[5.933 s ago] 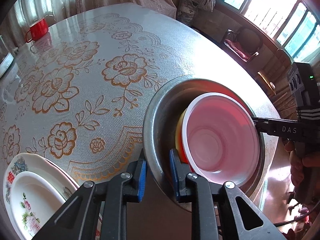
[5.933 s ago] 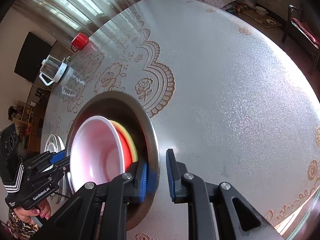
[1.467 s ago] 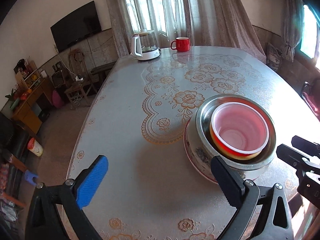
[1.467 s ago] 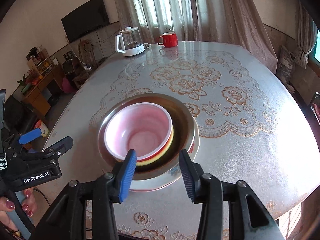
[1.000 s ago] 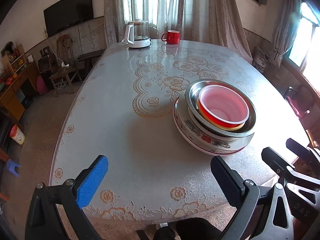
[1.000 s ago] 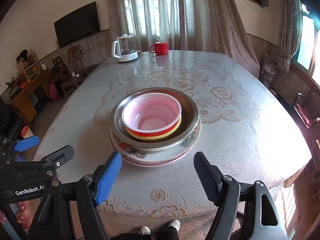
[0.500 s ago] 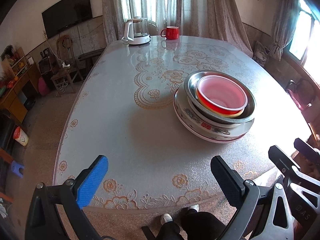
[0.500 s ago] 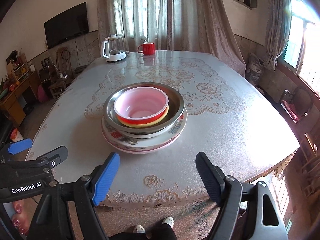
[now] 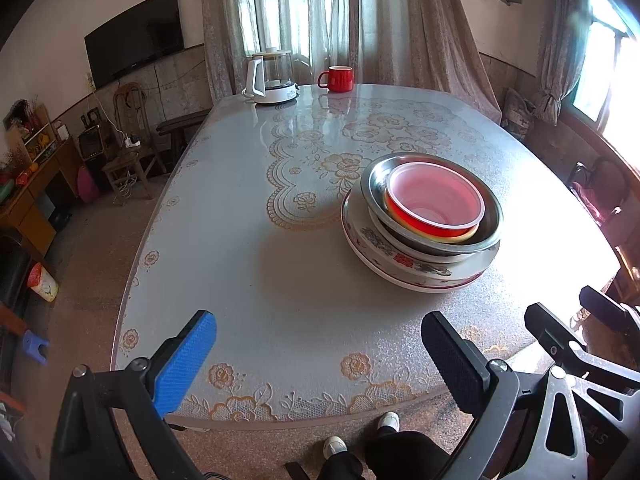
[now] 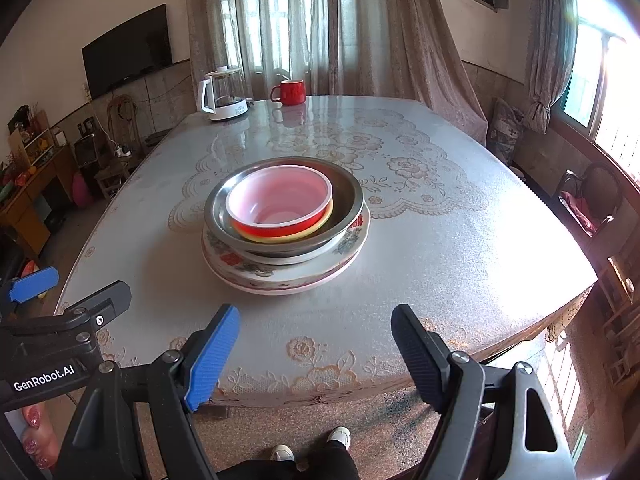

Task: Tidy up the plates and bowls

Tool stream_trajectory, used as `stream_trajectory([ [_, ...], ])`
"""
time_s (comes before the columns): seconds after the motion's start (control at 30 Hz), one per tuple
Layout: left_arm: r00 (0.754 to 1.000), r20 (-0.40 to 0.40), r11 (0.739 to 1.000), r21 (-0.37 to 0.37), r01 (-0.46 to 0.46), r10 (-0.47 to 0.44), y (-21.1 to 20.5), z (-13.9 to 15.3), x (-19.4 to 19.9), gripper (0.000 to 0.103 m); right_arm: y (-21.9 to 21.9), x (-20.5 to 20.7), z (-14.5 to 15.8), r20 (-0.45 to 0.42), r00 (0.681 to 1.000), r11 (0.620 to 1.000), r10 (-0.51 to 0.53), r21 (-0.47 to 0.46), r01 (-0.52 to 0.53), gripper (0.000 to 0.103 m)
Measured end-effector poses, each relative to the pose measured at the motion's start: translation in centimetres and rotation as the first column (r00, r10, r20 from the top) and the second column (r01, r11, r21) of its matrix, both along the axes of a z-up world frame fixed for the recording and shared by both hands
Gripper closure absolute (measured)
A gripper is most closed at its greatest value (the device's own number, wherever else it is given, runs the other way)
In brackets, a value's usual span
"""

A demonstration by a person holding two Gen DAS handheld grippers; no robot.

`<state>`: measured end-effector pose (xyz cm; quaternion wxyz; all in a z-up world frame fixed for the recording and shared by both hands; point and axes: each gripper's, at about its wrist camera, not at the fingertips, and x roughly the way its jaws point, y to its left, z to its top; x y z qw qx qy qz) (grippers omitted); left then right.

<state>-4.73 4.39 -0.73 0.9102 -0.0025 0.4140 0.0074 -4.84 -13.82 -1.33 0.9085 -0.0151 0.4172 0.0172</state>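
Both grippers, left gripper point(image 9: 320, 360) and right gripper point(image 10: 316, 352), hang spread wide and empty, with the nested bowl stack point(image 10: 284, 220) well ahead on the table point(image 10: 440, 240).

I've got both grippers wide open and empty, side by side and level: left gripper point(image 9: 318, 354) just left of the right gripper point(image 10: 316, 350), fingers pointing forward.

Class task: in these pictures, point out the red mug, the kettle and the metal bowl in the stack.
red mug point(image 10: 291, 92), right wrist view, on its front wall.
kettle point(image 10: 224, 90), right wrist view, on its glass body.
metal bowl point(image 9: 376, 174), left wrist view, on its bare inner wall.
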Motion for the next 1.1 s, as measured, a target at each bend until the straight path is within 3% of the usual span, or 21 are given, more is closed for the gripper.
stream_trajectory([
  [1.1,1.000,-0.004,0.999,-0.026,0.024,-0.024,0.07,-0.17,0.37,0.000,0.41,0.62,-0.34,-0.025,1.000,1.000,-0.008,-0.002,0.008,0.023],
])
